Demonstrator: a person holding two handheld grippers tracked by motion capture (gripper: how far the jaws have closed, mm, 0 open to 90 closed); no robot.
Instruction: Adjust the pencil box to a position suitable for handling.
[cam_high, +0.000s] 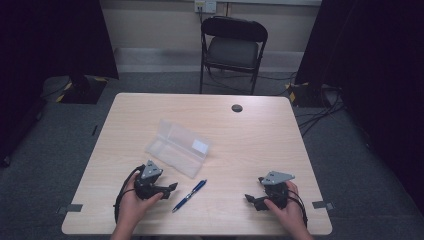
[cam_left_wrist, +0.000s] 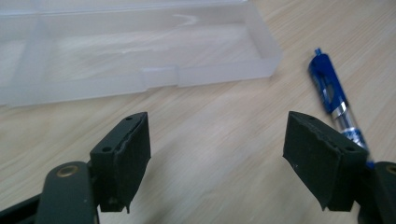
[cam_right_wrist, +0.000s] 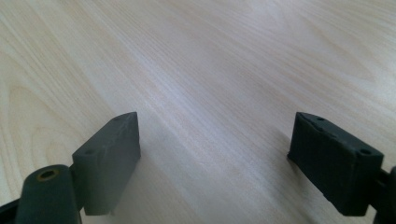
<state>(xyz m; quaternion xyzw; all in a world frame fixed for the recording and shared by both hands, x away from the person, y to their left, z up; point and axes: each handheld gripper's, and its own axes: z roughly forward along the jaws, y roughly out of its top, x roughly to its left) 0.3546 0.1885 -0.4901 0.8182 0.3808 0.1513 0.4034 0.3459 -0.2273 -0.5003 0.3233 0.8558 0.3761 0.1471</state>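
Note:
A clear plastic case (cam_high: 179, 147) lies open on the wooden table (cam_high: 250, 135), left of centre. A blue pen (cam_high: 190, 195) lies just in front of it, near the table's front edge. My left gripper (cam_high: 170, 187) sits in a hand to the left of the pen, jaws apart with nothing between them. In the left gripper view the case (cam_left_wrist: 140, 51) lies ahead and the pen (cam_left_wrist: 334, 100) runs past the right pad (cam_left_wrist: 317, 158). My right gripper (cam_high: 252, 198) rests at the front right, open over bare wood (cam_right_wrist: 210, 93).
A black folding chair (cam_high: 232, 47) stands beyond the table's far edge. A round grommet (cam_high: 237, 108) sits in the tabletop near the back. Cables (cam_high: 320, 110) and stand bases lie on the grey floor to either side.

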